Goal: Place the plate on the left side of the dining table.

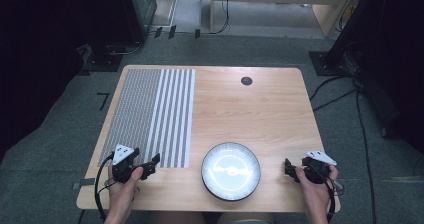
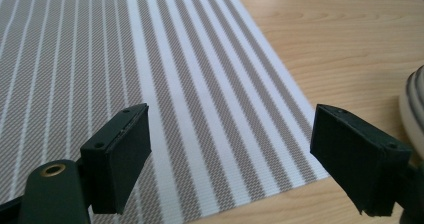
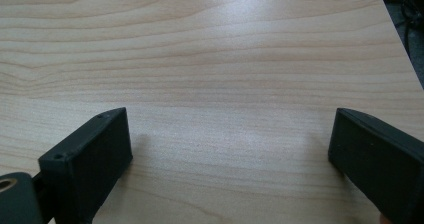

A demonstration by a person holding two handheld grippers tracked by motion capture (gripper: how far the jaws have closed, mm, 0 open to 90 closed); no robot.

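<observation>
With both jaws spread wide and empty, the left gripper (image 1: 148, 165) hangs over the striped placemat's (image 1: 150, 115) near corner — the plate (image 1: 231, 171) just beside — so pinch that edge low, right gripper (image 1: 291, 168) steadying.

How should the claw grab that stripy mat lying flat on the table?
Probably by the near right corner of the stripy mat. The mat lies flat on the table, so only an edge gives something to pinch. The left claw stands open just before that corner, so it could come in low from the person's side, slide one jaw under the edge and close.
</observation>
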